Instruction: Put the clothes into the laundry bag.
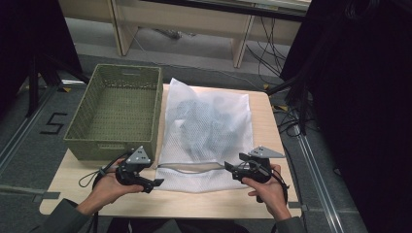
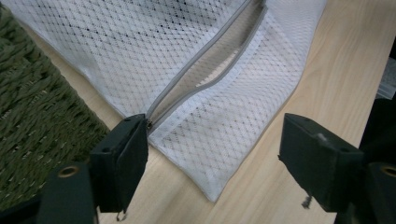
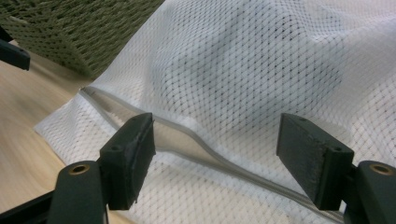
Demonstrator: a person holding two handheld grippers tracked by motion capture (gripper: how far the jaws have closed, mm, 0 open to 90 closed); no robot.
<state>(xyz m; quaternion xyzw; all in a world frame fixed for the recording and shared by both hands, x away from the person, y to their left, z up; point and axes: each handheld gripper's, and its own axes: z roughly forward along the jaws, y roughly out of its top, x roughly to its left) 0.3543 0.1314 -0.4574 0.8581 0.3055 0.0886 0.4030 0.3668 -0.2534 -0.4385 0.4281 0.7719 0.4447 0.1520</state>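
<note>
A white mesh laundry bag [image 1: 206, 126] with dark clothes inside lies flat on the wooden table [image 1: 266, 127]. Its grey zipper [image 1: 194, 167] runs along the near end and gapes partly open. My left gripper [image 1: 154, 185] stands open at the zipper's left end. In the left gripper view the bag's corner [image 2: 210, 140] lies between the jaws of that gripper [image 2: 215, 154], and one jaw is by the zipper end [image 2: 152, 122]. My right gripper [image 1: 233, 162] is open at the bag's near right. In its own view my right gripper [image 3: 215, 158] straddles the zipper [image 3: 196, 144] without pinching it.
A green woven basket [image 1: 111, 148] stands empty on the table's left half, right beside the bag; its wall shows in both gripper views [image 2: 37, 107] [image 3: 84, 28]. Bare wood lies in front of the bag. Black cables and curtains are to the right.
</note>
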